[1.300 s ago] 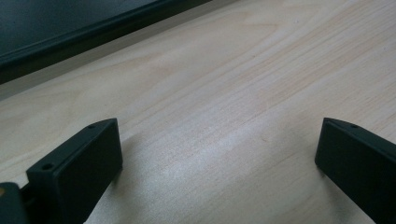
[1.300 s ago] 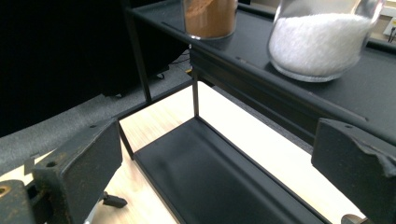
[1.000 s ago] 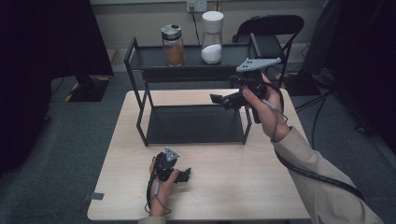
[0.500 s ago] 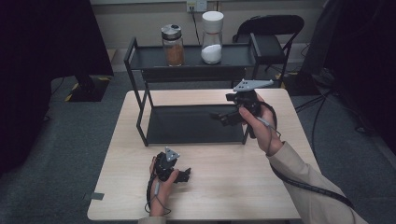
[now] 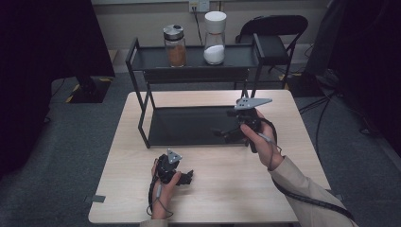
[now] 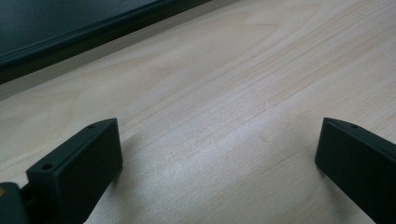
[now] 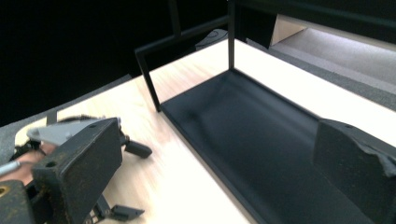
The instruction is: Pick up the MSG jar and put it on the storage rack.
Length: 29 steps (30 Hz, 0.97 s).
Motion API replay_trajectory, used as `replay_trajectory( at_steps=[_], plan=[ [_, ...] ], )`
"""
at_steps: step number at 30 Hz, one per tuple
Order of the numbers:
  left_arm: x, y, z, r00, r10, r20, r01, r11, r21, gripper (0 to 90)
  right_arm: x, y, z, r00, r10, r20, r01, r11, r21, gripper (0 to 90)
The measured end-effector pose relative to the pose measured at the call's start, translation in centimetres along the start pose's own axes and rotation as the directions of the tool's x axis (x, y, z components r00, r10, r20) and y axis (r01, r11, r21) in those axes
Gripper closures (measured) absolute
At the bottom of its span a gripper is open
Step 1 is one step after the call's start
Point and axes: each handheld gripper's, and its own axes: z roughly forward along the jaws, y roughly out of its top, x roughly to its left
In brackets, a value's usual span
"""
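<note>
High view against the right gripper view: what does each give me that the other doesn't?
High view alone: both jars on the rack's top shelf, the brown-filled jar and the white-filled jar, plus the folding chair. Right gripper view alone: its own jaws close up, spread apart with nothing between. Shared: the black rack, the table, the left gripper.
</note>
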Motion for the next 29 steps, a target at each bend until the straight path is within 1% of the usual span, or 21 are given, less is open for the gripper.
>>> replay_trajectory(
  at_steps=[3, 5, 7, 12, 15, 19, 22, 23, 25, 27, 29],
  plan=[
    [0.0, 0.0, 0.0, 1.0, 0.0, 0.0, 0.0, 1.0, 0.0, 0.0, -0.1, -0.9, 0.4, 0.9999, -0.012, -0.01, 0.012, 1.0, 0.013, 0.5],
    [0.0, 0.0, 0.0, 1.0, 0.0, 0.0, 0.0, 1.0, 0.0, 0.0, -0.3, -1.6, 0.8, 0.9998, -0.006, -0.018, 0.007, 1.0, 0.025, 0.6],
    [0.0, 0.0, 0.0, 1.0, 0.0, 0.0, 0.0, 1.0, 0.0, 0.0, -0.3, -2.0, 1.0, 0.9999, -0.005, -0.016, 0.006, 0.999, 0.036, 0.3],
    [0.0, 0.0, 0.0, 1.0, 0.0, 0.0, 0.0, 1.0, 0.0, 0.0, -0.5, -3.1, 1.4, 0.9996, -0.011, -0.025, 0.013, 0.998, 0.057, 0.5],
    [0.0, 0.0, 0.0, 1.0, 0.0, 0.0, 0.0, 1.0, 0.0, 0.0, -0.8, -4.3, 1.8, 0.9993, -0.001, -0.037, 0.004, 0.997, 0.078, 0.5],
    [0.0, 0.0, 0.0, 1.0, 0.0, 0.0, 0.0, 1.0, 0.0, 0.0, -0.9, -5.7, 2.3, 0.9987, -0.003, -0.051, 0.008, 0.995, 0.097, 0.3],
    [0.0, 0.0, 0.0, 1.0, 0.001, 0.0, -0.001, 1.0, 0.0, 0.0, -1.1, -7.2, 2.9, 0.997, 0.003, -0.077, 0.006, 0.992, 0.123, 0.6],
    [0.0, 0.0, 0.0, 1.0, 0.001, 0.0, -0.001, 1.0, 0.0, 0.0, -1.1, -7.2, 2.9, 0.997, 0.003, -0.077, 0.006, 0.992, 0.123, 0.6],
    [0.0, 0.0, 0.0, 1.0, 0.0, 0.0, 0.0, 1.0, 0.0, 0.0, -1.0, -8.0, 3.3, 0.9967, 0.002, -0.081, 0.01, 0.988, 0.152, 0.5],
    [0.0, 0.0, 0.0, 1.0, 0.0, 0.0, 0.0, 1.0, 0.0, 0.0, -1.0, -9.1, 3.8, 0.9955, 0.022, -0.092, -0.005, 0.984, 0.179, 0.8],
    [0.0, 0.0, 0.0, 1.0, 0.0, 0.0, 0.0, 1.0, 0.001, 0.0, -0.8, -9.4, 3.8, 0.9961, 0.013, -0.087, 0.003, 0.983, 0.183, 0.5]
  ],
)
